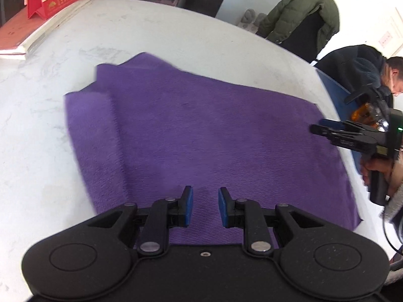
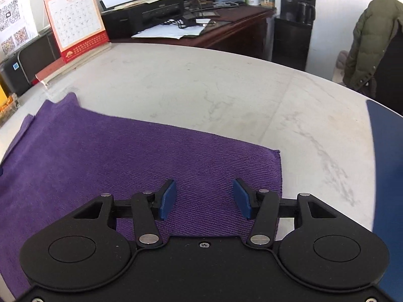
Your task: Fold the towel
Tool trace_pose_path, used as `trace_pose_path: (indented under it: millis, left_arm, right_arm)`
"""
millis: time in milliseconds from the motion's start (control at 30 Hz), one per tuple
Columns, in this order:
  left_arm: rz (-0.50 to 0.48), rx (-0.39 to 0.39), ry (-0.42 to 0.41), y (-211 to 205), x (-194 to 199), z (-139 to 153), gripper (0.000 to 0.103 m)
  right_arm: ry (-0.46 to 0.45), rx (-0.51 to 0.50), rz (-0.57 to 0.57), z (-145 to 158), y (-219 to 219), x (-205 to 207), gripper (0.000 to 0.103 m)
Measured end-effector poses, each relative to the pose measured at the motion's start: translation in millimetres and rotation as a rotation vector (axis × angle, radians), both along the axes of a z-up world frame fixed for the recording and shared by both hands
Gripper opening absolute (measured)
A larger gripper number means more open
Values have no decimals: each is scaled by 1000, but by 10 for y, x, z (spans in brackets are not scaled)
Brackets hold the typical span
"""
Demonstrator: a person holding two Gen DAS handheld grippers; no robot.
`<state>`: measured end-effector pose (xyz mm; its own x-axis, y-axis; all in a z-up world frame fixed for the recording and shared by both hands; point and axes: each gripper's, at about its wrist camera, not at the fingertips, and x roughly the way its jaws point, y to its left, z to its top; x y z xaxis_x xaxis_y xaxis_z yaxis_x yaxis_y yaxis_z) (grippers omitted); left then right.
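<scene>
Purple towel (image 1: 201,136) lies flat on the pale marbled desk (image 1: 37,151), folded over on itself; layered edges stick out at its far left corner in the left wrist view. In the right wrist view the towel (image 2: 100,166) fills the lower left, with its folded right edge ending just beyond the right tongs.

Left tongs (image 1: 205,206): blue pads set a narrow gap apart, nothing between them, poised over the near edge of the towel. Whether the tips touch the cloth cannot be told.

Right tongs (image 2: 204,200): pads stand moderately wide, empty, above the towel's right-hand portion near its corner. In the left wrist view the same right tongs (image 1: 317,127) come in from the right at the towel's far right corner, carried by a hand (image 1: 377,173).

Around: red desk calendar (image 2: 75,22) on a stack of books at the far left of the desk; blue panel (image 2: 385,176) at the desk's right edge; olive jacket (image 1: 302,12) draped over a chair behind; a seated person (image 1: 357,68) at right; printer (image 2: 143,15) on a dark wooden desk beyond
</scene>
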<state>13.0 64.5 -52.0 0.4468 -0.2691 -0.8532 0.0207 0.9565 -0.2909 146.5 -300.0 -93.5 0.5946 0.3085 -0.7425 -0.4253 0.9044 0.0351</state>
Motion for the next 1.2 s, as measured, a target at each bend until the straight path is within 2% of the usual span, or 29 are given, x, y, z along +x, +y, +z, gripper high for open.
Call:
trace_pose_path:
  millis: [133,233,300,400,533,633,700,800,1033,1100,1200]
  left_arm:
    - [70,53,19,102,-96,16,20]
    - [129,78,-10,173,-190,163,20]
    - [134,90,-38,153,-212,243,20]
    - [123,101,-59,88,-110,256,20]
    - [148,78,-87,5,92,104,20]
    - [203,40,-63,16,199,-125,20]
    - [228,35,-73,58,195,-189,20]
    - [265,-21,-106,173,168,-227,20]
    - [391,-75,-160,713,-91,-280,18]
    - [440,-62,-172,900,-239,-275,18]
    - [539,5,-178,1187,-474,-242,17]
  right_arm:
    - [14,9,-97,6,-222,-183,50]
    - [37,-3,-144,27,-300,-299,50]
    - [19,-10,-151,102,-282,-390,50]
    - [-73,22,-37,295,-53,-569,51]
    - [-34,120,170,279,426,-676,51]
    - [4,125,230,173,635,-767,51]
    - [27,115,244,105,732,-839,51]
    - [36,76,238,64,783,-918,51]
    - [18,-31,222,61,887,-1052,51]
    - [25,-36,207,55,935,-1044,51]
    - [33,-49,175,64,977,-1042,53]
